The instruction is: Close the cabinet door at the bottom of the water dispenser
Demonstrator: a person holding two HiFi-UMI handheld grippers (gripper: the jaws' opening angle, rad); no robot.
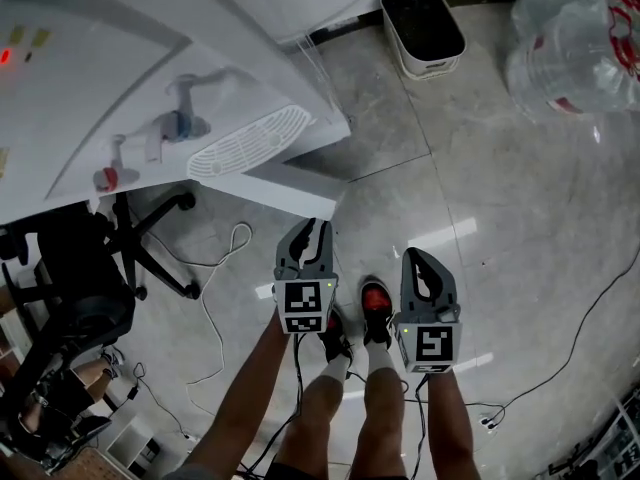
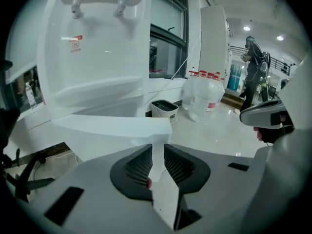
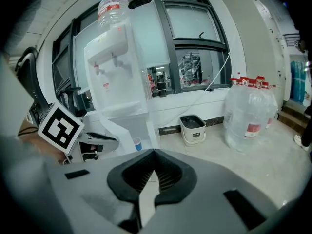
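The water dispenser (image 1: 150,88) stood at ten o'clock from the two tools, white, with its taps on the front. In the right gripper view a clear bottle (image 3: 111,11) sat upside down on its top; how much water it held I could not tell. The cabinet door (image 1: 270,188) at the bottom of the dispenser was open and stood out from the body toward the person.

The left tool (image 1: 313,226) was at the free edge of this door. In the left gripper view the thin white edge stood upright between the two dark pads, and the pads seemed to press on both of its faces, so the tool was closed on the door. The right tool (image 1: 420,258) was at three o'clock from the left one, apart from the door. Its jaws were together and held nothing.

On the floor (image 1: 500,218), at twelve o'clock from the tools, a white bin (image 1: 432,66) stood by the wall. Its inside was dark and I could not see what was in it. At two o'clock stood a group of large clear water bottles (image 1: 570,48) with red caps and red labels. A small blue cup (image 3: 138,144) was low beside the foot of the dispenser. A black chair (image 1: 80,268) stood at nine o'clock.
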